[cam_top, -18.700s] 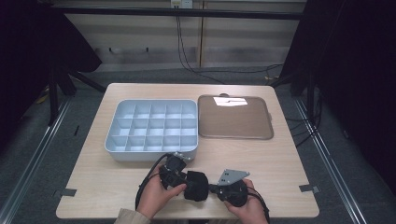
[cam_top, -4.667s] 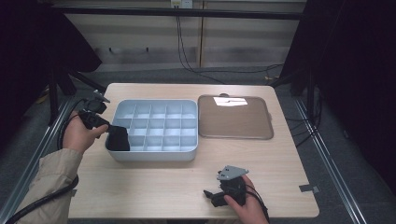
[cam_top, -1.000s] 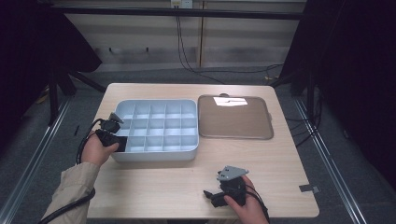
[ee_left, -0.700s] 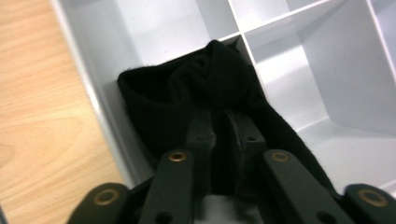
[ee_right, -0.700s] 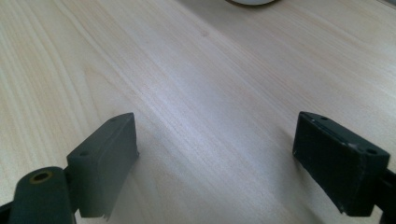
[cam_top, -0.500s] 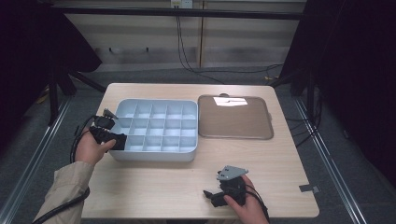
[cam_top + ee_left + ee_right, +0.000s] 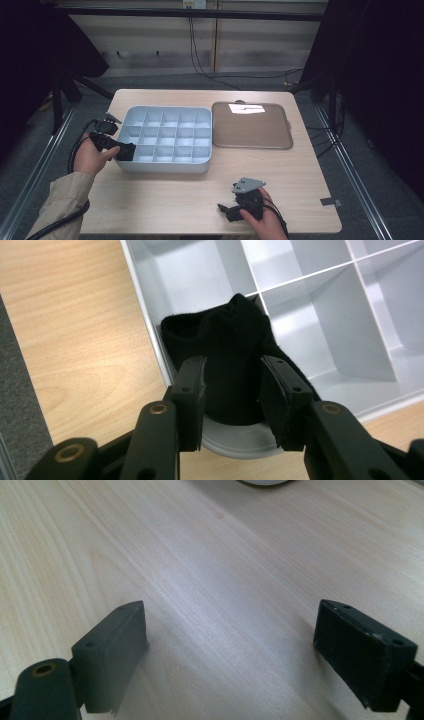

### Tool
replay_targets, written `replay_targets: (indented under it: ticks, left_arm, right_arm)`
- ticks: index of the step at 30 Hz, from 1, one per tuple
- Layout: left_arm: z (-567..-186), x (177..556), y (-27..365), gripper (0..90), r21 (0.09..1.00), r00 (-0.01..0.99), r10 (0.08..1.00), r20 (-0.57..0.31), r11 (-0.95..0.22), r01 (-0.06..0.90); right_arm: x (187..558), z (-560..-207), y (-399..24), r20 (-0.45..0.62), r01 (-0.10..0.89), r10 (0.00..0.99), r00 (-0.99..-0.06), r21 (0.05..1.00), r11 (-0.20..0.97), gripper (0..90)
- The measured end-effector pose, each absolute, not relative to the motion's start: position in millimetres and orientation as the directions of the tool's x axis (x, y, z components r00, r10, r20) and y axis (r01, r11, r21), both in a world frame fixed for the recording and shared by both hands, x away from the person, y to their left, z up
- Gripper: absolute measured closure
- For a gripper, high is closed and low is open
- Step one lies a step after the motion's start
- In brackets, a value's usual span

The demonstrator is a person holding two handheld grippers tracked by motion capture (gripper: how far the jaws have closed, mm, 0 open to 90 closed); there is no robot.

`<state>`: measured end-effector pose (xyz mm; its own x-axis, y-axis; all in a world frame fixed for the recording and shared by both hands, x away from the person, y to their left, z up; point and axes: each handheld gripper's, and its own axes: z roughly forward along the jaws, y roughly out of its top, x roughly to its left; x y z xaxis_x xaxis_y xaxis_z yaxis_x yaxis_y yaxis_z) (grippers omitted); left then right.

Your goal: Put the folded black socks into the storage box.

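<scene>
In tray's (image 7: 150, 335) corner cell, sock (image 7: 235, 365) upright

A lab or recording studio, by the look of it. A plain wooden tabletop (image 7: 175, 200) stands alone on grey carpet (image 7: 150, 82), with black curtains (image 7: 385, 75) hung at both sides and metal rails (image 7: 30, 175) along the floor. Cables (image 7: 200, 50) drop down a bare panelled wall (image 7: 260, 45) behind it. Tape marks (image 7: 331, 202) sit on the tabletop's edge, and a cable (image 7: 60, 222) trails from a handheld gripper (image 7: 125, 151).
</scene>
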<state>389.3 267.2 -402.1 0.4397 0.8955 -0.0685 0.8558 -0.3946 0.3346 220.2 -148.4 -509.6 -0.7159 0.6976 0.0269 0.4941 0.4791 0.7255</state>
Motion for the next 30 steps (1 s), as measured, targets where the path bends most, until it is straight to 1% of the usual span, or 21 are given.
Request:
replay_targets:
  ticks: [4, 13, 21, 30]
  left_arm:
    - [-398, 389, 265, 61.0, 0.344, 0.44, 0.894, -0.086, -0.388, 0.855]
    - [-392, 389, 261, 57.0, 0.343, 0.453, 0.888, -0.086, -0.4, 0.85]
    - [-387, 387, 257, 44.8, 0.364, 0.46, 0.882, -0.104, -0.396, 0.843]
    - [-387, 381, 252, 36.3, 0.387, 0.499, 0.858, -0.121, -0.422, 0.82]
  right_arm:
    - [220, -510, -149, 0.025, 0.493, 0.698, -0.716, 0.726, 0.479, 13.5]
    - [219, -510, -149, 0.029, 0.5, 0.703, -0.711, 0.723, 0.476, 13.4]
    - [219, -510, -149, 0.03, 0.5, 0.702, -0.711, 0.723, 0.476, 13.4]
    - [219, -510, -149, 0.03, 0.5, 0.701, -0.712, 0.723, 0.476, 13.4]
